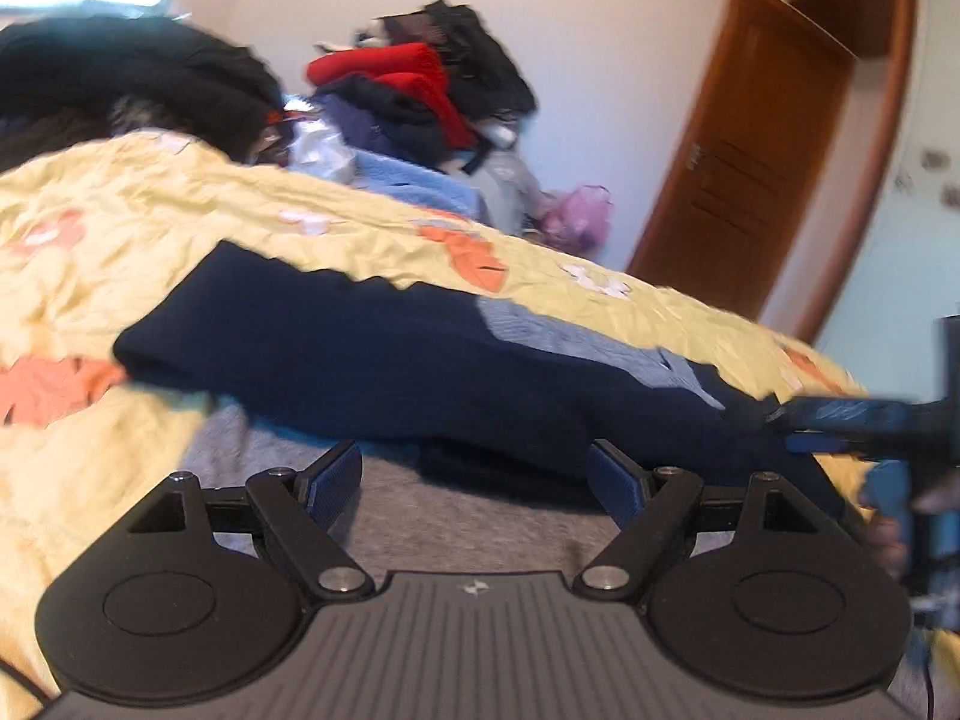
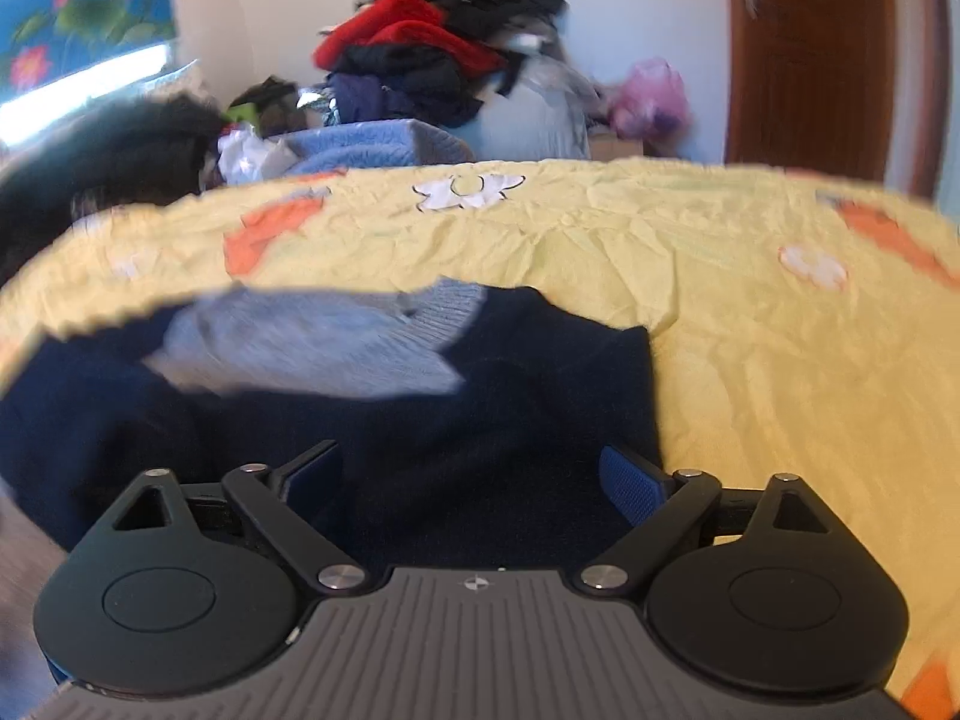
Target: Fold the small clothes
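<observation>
While the navy garment [image 1: 384, 360] lies flat on the yellow floral bedspread [image 1: 120, 222], the entries run as follows.

Left wrist view: left gripper [image 1: 474, 474], jaws spread, nothing between the pads; it hovers over grey cloth [image 1: 456, 516] at the garment's near edge. A pale blue knit panel [image 1: 576, 342] shows on the navy top. The right gripper [image 1: 828, 420] reaches in from the right edge, low at the garment's corner. A heap of clothes [image 1: 420, 84] sits well behind.

Right wrist view: right gripper [image 2: 474, 474], jaws likewise parted and empty, poised directly above the navy garment [image 2: 420, 420]; pale blue panel [image 2: 312, 342] beyond it, bare bedspread [image 2: 780, 360] to the right.

Handling note, as judgement: both tools seem set to pinch the near hem. Take matching corners, catch every layer, lift evenly, and carry the edge over squarely so the fold lands smooth, not skewed.
</observation>
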`<state>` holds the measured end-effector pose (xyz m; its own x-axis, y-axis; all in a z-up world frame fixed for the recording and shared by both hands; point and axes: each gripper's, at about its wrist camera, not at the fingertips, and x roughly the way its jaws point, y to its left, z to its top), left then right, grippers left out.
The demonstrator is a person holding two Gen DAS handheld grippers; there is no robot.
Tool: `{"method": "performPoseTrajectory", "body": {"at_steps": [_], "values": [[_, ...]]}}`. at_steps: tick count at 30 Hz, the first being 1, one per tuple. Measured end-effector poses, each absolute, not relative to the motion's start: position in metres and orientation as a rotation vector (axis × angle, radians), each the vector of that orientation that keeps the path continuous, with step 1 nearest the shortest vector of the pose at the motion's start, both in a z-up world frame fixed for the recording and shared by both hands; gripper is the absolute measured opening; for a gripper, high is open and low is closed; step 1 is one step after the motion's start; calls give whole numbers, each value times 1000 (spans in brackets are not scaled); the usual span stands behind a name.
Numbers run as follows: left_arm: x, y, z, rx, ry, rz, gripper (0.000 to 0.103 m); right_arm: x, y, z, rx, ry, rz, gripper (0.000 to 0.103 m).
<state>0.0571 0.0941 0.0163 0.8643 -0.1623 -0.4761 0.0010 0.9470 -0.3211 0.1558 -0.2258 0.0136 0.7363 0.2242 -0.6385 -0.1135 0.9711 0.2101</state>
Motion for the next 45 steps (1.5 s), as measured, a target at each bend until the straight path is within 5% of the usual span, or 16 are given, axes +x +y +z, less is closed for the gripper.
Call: {"method": "performPoseTrajectory", "body": {"at_steps": [6,14,15,17,18,29,39,41,43,45], "values": [[55,108,13,-400,504,-57,86,156,-202,30,682,936,488,95],[51,107,12,-399,474,-53,86,170,-158,8,730,1074,405,85],[51,108,12,-400,475,-54,86,169,-156,9,706,1056,391,73],[50,108,12,-404,476,-53,86,168,-154,11,642,1025,370,30],[50,108,12,-407,476,-53,86,168,-155,11,629,1015,383,20],[52,108,11,-409,485,-50,86,172,-216,72,153,776,288,20],[56,105,10,-389,505,-48,86,176,-283,20,166,827,136,21],[57,104,10,-381,510,-45,86,177,-281,14,195,829,138,27],[56,102,13,-358,511,-30,86,173,-287,16,255,805,129,57],[55,96,21,-279,482,-33,86,163,-296,28,308,728,85,66]]}}
